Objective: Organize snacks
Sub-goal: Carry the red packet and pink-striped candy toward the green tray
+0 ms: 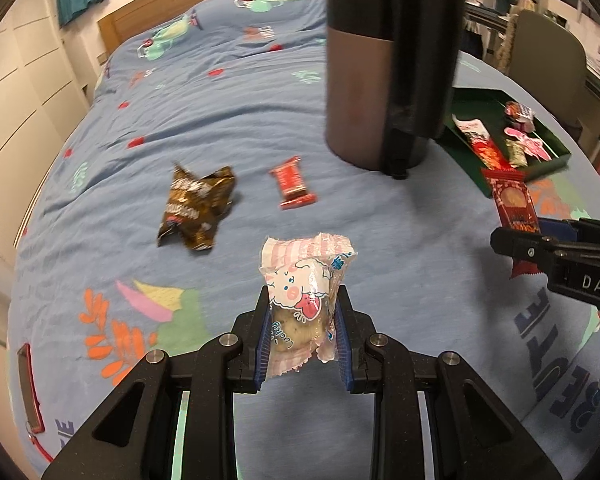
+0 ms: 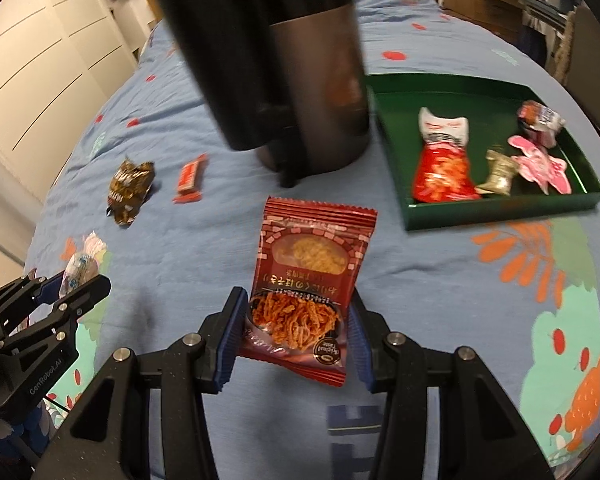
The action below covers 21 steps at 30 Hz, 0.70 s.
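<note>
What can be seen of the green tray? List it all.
The green tray is a shallow, dark green rectangular box with low upright walls, seemingly card. It lies flat on the blue bedspread, right of the dark kettle. It holds a red-and-white packet, a gold wrapper, a pink packet and another small wrapped snack.

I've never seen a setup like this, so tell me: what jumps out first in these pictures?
Each gripper holds a snack up over the blue bedspread: the left gripper clamps a pink cookie packet, the right gripper a red noodle packet. A big dark kettle stands mid-bed, with a green tray of snacks to its right. A brown bag and a red bar lie loose to the kettle's left.
</note>
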{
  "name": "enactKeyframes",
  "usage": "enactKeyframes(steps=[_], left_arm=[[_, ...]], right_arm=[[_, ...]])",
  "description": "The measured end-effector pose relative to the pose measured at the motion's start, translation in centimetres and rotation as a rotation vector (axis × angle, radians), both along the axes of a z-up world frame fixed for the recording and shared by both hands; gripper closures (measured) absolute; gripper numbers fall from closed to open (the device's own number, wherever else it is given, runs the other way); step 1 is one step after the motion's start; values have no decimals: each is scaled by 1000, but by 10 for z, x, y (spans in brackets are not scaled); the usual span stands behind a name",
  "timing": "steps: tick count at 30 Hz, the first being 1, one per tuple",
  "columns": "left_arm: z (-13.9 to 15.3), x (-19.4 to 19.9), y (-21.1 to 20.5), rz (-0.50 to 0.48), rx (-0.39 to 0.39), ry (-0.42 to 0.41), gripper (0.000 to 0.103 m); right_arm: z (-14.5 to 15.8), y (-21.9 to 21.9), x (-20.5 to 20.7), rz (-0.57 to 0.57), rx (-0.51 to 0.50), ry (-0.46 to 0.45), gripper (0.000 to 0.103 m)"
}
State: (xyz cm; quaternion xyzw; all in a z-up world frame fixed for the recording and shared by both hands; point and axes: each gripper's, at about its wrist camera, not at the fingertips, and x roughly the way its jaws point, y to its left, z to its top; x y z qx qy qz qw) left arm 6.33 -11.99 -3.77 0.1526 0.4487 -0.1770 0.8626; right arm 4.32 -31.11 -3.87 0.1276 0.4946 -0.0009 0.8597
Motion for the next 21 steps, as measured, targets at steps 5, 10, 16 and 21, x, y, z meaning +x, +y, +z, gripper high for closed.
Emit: enactKeyframes(steps=[5,10,16,21], left_arm=[[3,-5,-23,-35,14,0,79],[5,-9,-50,-80,28,1,79],[11,-12,-91,-142,29,-1,79],[20,-8,-128,-197,23,-13,79]], right_arm=[[2,-24,-10,-34,-4,-10,54],[5,-50,-18,-73,-8,-27,54],[11,-84,-25,-124,-18,-54,54],[17,-116,-25,-170,-29,-79,54]])
